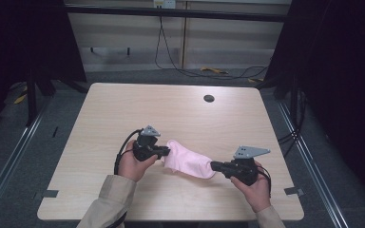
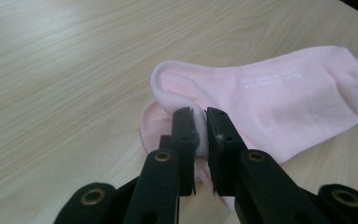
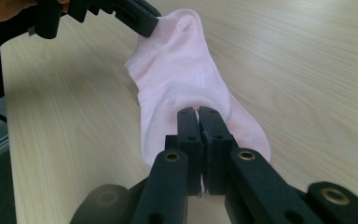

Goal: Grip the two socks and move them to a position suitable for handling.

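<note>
A pale pink sock (image 1: 188,160) is stretched between my two grippers just above the light wood table (image 1: 123,109). My left gripper (image 1: 164,152) is shut on the sock's cuff end; in the left gripper view (image 2: 200,122) its black jaws pinch the fabric (image 2: 279,102) near the heel opening. My right gripper (image 1: 216,166) is shut on the toe end; the right gripper view (image 3: 198,116) has the sock (image 3: 182,79) running away from its jaws to the other gripper (image 3: 140,21) at the top left.
A round black cable hole (image 1: 208,98) sits near the table's far edge. Dark frames and curtains flank the table, and cables run across the floor behind it. The person's sleeve (image 1: 109,199) comes in at the bottom left.
</note>
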The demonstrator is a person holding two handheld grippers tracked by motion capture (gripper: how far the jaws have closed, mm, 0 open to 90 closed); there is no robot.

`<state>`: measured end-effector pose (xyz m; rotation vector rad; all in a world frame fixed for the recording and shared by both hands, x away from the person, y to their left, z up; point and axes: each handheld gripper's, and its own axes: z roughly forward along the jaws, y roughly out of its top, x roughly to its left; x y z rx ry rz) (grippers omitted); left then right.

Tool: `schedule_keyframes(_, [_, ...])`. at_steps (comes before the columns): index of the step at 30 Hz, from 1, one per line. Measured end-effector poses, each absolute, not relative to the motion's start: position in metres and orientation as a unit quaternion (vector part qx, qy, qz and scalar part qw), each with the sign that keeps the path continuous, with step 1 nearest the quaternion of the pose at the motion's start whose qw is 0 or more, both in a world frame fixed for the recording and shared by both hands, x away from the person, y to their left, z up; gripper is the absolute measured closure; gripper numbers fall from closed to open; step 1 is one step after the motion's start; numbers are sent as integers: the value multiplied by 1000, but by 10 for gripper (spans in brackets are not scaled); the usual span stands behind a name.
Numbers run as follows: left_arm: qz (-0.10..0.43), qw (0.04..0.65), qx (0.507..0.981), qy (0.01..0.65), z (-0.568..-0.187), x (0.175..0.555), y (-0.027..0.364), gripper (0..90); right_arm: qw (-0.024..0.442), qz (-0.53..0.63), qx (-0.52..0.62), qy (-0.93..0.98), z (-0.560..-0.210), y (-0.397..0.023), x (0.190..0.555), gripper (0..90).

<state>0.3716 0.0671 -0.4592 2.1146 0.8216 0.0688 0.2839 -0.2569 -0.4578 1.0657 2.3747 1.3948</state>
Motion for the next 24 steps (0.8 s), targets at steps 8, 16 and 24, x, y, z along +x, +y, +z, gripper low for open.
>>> schedule_keyframes(8, [23,411,849,332,-469,379,64,822,96,463,371,799,-464,-262,287,878])
schedule_keyframes(16, [24,410,850,329,-472,381,60,821,98,458,376,800,-468,-264,290,877])
schedule_keyframes(24, [30,402,854,330,-474,382,60,820,95,450,380,802,-474,-263,293,876])
